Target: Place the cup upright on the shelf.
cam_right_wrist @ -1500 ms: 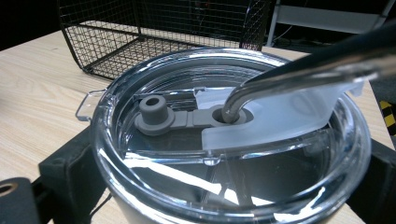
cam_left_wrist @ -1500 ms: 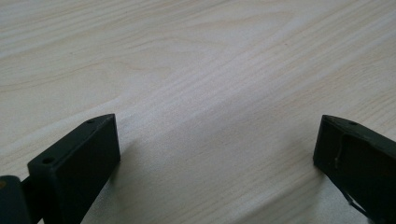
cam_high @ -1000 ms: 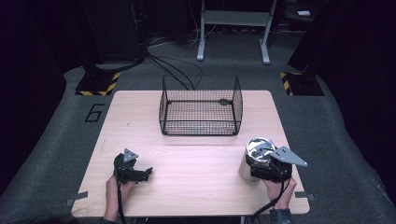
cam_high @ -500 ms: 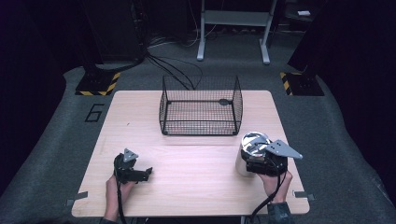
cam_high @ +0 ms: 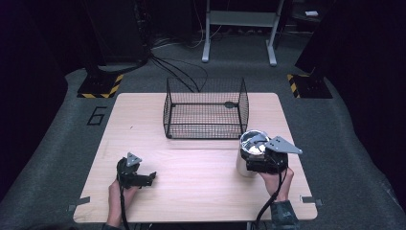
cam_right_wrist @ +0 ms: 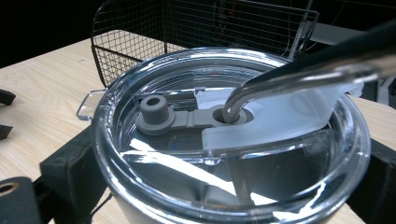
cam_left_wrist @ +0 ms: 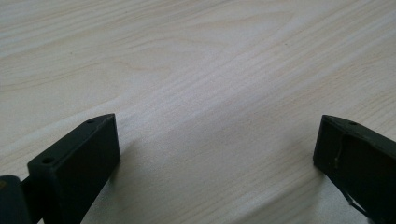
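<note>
Tumbler (cam_high: 249, 155) with lid and straw, near bench's right edge, pinched by right gripper (cam_high: 264, 162); left gripper (cam_high: 143, 179) jaws spread, idle; carry upright, clearing the wire basket (cam_high: 206, 108) rim.

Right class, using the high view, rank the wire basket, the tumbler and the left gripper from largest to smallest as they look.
1. wire basket, clearly largest.
2. tumbler, held in the right gripper.
3. left gripper; it looks close to the tumbler in size, so ranks two and three are unsure.

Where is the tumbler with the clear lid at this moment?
In the high view the tumbler stands at the table's right side, held between the right tongs, just before the wire basket's right front corner.
</note>
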Available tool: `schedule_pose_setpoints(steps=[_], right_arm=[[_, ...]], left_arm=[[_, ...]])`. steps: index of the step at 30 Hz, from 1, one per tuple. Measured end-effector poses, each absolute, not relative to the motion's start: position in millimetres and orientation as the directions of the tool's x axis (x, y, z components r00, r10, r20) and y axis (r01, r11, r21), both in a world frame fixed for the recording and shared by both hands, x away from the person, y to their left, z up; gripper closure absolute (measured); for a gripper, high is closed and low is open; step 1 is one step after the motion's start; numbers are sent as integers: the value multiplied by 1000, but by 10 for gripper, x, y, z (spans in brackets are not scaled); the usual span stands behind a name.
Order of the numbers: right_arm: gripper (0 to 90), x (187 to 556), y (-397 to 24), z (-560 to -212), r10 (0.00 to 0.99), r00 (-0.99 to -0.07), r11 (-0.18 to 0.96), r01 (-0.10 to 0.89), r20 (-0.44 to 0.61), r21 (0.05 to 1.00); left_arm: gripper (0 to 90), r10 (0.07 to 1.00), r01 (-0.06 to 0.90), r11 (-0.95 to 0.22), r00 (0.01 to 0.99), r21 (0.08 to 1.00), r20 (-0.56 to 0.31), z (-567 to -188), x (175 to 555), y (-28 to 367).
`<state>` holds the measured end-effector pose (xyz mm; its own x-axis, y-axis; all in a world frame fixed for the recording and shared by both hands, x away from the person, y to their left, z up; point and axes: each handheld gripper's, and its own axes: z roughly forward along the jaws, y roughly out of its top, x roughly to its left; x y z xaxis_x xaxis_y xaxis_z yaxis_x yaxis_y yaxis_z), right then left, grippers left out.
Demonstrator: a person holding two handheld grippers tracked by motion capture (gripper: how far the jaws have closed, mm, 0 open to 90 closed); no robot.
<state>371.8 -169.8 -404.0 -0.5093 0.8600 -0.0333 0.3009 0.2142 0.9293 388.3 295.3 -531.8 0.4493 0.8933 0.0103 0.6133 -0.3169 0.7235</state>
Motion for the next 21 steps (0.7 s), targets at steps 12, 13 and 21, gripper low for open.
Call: schedule_pose_setpoints(steps=[12, 13, 21], right_arm=[[36, 3825, -1573, -3945, 837, -545, 239, 286, -47, 928], [36, 3834, -1561, -3933, 835, -548, 239, 282, -48, 929], [36, 3913, -1455, -3851, 822, -568, 236, 272, -43, 933]], left_arm=[[3, 894, 613, -316, 449, 724, 10, -5318, 3883, 2953], [3, 893, 613, -317, 449, 723, 10, -5318, 3883, 2953], [3, 894, 614, -316, 449, 724, 10, -5318, 3883, 2953]])
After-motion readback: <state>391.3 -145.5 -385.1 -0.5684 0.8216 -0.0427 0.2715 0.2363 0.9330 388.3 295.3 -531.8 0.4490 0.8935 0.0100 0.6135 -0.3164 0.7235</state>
